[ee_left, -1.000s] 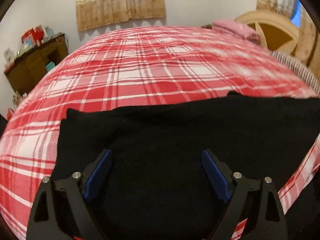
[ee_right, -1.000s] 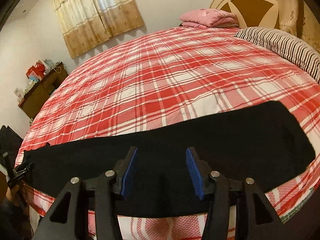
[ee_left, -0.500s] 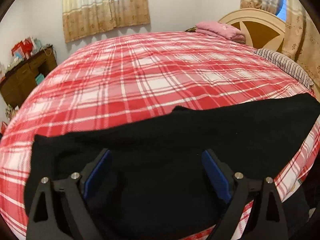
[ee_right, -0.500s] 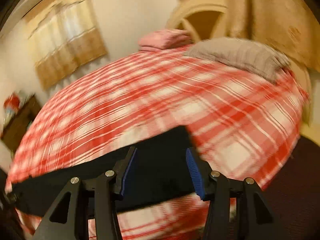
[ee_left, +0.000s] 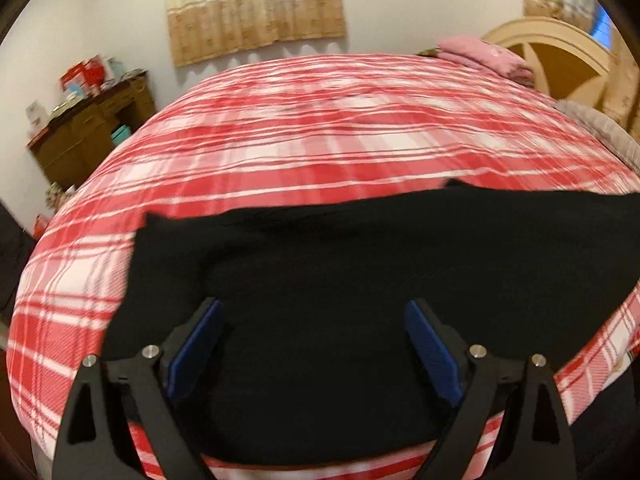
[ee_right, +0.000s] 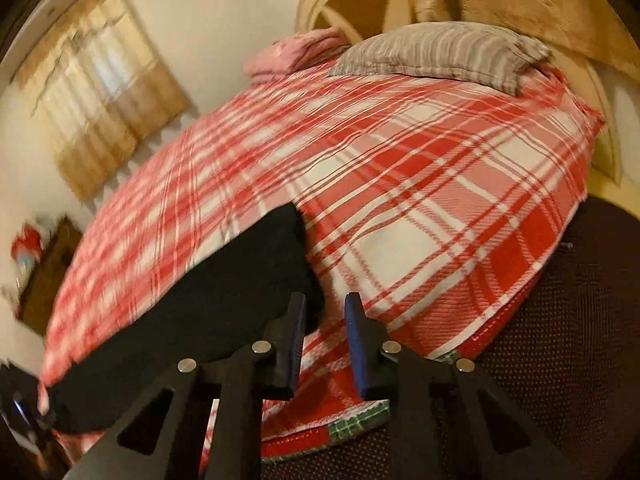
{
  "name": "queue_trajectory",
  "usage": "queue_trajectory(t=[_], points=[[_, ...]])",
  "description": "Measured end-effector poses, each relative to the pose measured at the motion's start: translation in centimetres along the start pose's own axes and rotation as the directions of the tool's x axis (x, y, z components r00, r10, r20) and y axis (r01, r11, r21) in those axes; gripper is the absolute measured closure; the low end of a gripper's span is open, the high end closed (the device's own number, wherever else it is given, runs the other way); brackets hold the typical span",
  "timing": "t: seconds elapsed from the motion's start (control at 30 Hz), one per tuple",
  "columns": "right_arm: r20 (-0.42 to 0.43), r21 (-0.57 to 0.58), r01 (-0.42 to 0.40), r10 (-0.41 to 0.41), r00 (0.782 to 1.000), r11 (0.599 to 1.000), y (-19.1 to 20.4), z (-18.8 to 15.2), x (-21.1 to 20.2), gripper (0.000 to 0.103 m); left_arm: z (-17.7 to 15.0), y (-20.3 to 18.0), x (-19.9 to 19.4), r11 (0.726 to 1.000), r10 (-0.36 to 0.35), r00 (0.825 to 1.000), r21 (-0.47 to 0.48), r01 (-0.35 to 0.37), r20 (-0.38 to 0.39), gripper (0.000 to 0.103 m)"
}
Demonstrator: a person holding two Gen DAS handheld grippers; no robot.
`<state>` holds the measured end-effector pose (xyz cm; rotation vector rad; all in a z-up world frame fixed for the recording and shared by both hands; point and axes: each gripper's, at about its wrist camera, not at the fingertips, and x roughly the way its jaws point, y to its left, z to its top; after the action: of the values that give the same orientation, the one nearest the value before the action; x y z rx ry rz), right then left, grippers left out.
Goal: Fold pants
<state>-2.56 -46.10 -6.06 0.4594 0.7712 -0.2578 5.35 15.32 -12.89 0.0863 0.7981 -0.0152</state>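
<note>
Moved: right tongs [ee_right: 325, 328] swung to pants [ee_right: 224, 300] end, jaws just narrowed, nothing held
Pants: long axis along bed [ee_right: 440, 200] near edge
Left tongs [ee_left: 314, 344]: wide open, empty, over pants middle

Place: a bedroom in a home, as I see it.
Bed [ee_left: 320, 140]: wide, under a red and white plaid cover, filling my view.
Headboard [ee_left: 560, 56]: cream, arched.
Pillow [ee_right: 440, 54]: striped grey, beside folded pink bedding [ee_left: 484, 54].
Window: short beige curtains [ee_left: 256, 4] on a pale wall.
Cabinet [ee_left: 92, 128]: dark wood, topped with what look like boxes, though blurred.
</note>
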Motion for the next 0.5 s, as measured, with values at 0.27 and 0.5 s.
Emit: queue_trajectory(t=[0.27, 0.5], points=[[0.005, 0.020, -0.033, 0.033, 0.999, 0.999, -0.1, -0.4, 0.7, 0.091, -1.2, 1.2, -0.1, 1.000, 0.006, 0.999, 0.025, -0.007, 0.045, 0.009], [0.035, 0.054, -0.055, 0.053, 0.998, 0.997, 0.0, 0.1, -0.3, 0.090, -0.3, 1.2, -1.4, 1.000, -0.025, 0.998, 0.012, 0.025, 0.066, 0.008]])
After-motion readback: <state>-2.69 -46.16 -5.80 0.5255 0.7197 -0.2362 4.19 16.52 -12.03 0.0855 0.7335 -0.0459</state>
